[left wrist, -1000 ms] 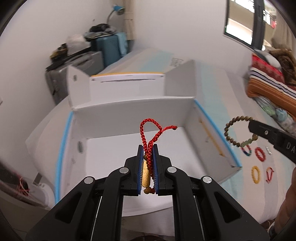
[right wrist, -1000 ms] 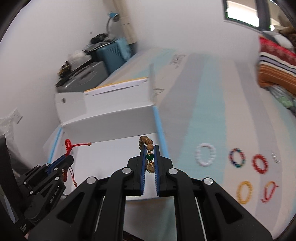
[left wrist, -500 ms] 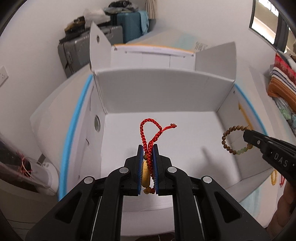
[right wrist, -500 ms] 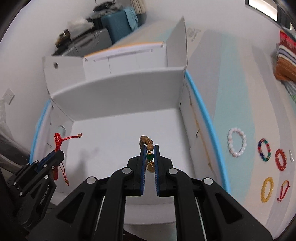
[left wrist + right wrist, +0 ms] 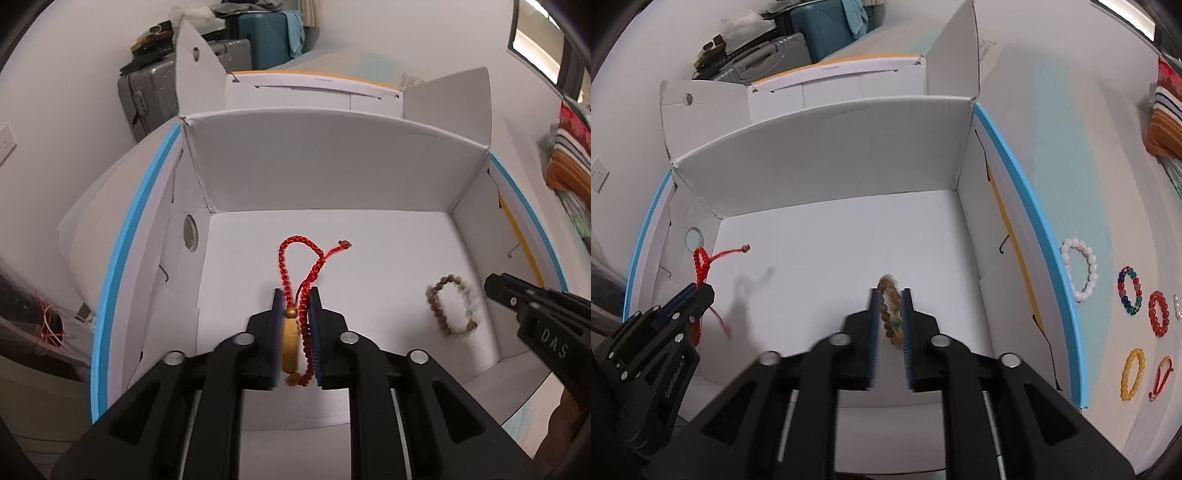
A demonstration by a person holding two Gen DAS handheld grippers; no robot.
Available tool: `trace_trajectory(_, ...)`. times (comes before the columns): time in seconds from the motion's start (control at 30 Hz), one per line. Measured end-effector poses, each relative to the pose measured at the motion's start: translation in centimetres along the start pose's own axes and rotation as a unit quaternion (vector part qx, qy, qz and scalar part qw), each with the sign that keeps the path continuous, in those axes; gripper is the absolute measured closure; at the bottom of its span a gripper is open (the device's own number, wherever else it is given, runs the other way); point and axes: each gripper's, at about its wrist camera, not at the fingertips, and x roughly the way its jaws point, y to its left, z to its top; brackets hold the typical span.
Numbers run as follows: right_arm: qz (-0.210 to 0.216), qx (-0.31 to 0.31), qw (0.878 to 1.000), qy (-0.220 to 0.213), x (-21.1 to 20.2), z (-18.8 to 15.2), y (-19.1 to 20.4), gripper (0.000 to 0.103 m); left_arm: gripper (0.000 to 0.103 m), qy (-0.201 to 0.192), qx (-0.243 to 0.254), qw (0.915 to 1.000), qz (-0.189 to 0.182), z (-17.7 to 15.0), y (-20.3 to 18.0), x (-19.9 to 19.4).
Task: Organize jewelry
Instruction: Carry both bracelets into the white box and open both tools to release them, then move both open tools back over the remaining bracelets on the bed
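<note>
My left gripper [image 5: 295, 295] is shut on a red braided cord bracelet [image 5: 301, 264] with a gold bar, held over the floor of the open white box [image 5: 332, 173]. It also shows in the right wrist view [image 5: 701, 288]. My right gripper [image 5: 890, 295] is open over the box floor, and the brown bead bracelet [image 5: 890, 310], blurred, sits between its parted fingers. In the left wrist view the bead bracelet [image 5: 452, 308] is apart from the right gripper [image 5: 495, 286] and blurred.
The box [image 5: 831, 155] has upright flaps and blue-edged side walls. On the bed cover to its right lie a white [image 5: 1078, 269], a multicoloured [image 5: 1130, 290], a red [image 5: 1158, 314], a yellow bracelet [image 5: 1132, 373] and a red cord one [image 5: 1161, 376]. Suitcases [image 5: 155, 92] stand behind.
Both grippers have moved down into the box. My right gripper has opened and let go of the brown bead bracelet, which is dropping. The left still grips the red cord bracelet.
</note>
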Motion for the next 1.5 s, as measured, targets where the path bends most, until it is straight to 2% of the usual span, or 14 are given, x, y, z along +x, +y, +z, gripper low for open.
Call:
trace_trajectory(0.03, 0.001, -0.001, 1.0, -0.003, -0.2, 0.0, 0.2, 0.064, 0.065, -0.005, -0.003, 1.0, 0.005, 0.0, 0.0, -0.2)
trace_trajectory(0.07, 0.002, -0.003, 1.0, -0.011, -0.7, -0.1, 0.2, 0.057, 0.053, -0.01, -0.004, 0.9999, 0.01, 0.0, 0.0, -0.4)
trace_trajectory(0.17, -0.006, -0.009, 0.999, -0.038, -2.2, -0.1, 0.2, 0.041, 0.036, -0.032, -0.002, 0.9992, 0.023, -0.1, -0.1, -1.6)
trace_trajectory(0.23, -0.016, -0.008, 0.998, -0.052, -3.3, -0.2, -0.1, 0.025, 0.024, -0.044, 0.0, 0.9986, 0.03, 0.1, -0.1, -2.4)
trace_trajectory(0.37, -0.029, -0.003, 0.997, -0.077, -5.1, -0.3, -1.0, 0.015, 0.008, -0.075, 0.008, 0.996, 0.048, 0.0, -0.5, -4.3)
trace_trajectory(0.43, -0.035, 0.004, 0.995, -0.091, -6.2, -0.6, -1.9, 0.01, 0.006, -0.083, 0.01, 0.9954, 0.045, 0.0, -0.9, -5.1)
trace_trajectory(0.57, -0.051, 0.024, 0.992, -0.111, -8.2, -1.0, -4.0, 0.008, 0.006, -0.098, 0.024, 0.9939, 0.046, -0.2, -2.4, -6.6)
trace_trajectory(0.77, -0.07, 0.052, 0.988, -0.125, -11.1, -2.2, -8.2, 0.008, 0.006, -0.111, 0.03, 0.9933, 0.014, -0.5, -5.9, -8.4)
trace_trajectory(1.03, -0.119, 0.085, 0.98, -0.138, -15.4, -4.8, -15.3, 0.008, 0.006, -0.122, 0.066, 0.9894, -0.043, -1.1, -14.2, -10.0)
trace_trajectory(1.2, -0.144, 0.127, 0.971, -0.142, -17.7, -7.1, -21.6, 0.008, 0.006, -0.121, 0.101, 0.9845, -0.076, -2.3, -20.1, -10.2)
trace_trajectory(1.5, -0.174, 0.196, 0.956, -0.129, -18.5, -10.9, -31.1, 0.008, 0.006, -0.108, 0.159, 0.9738, -0.121, -5.3, -28.8, -9.5)
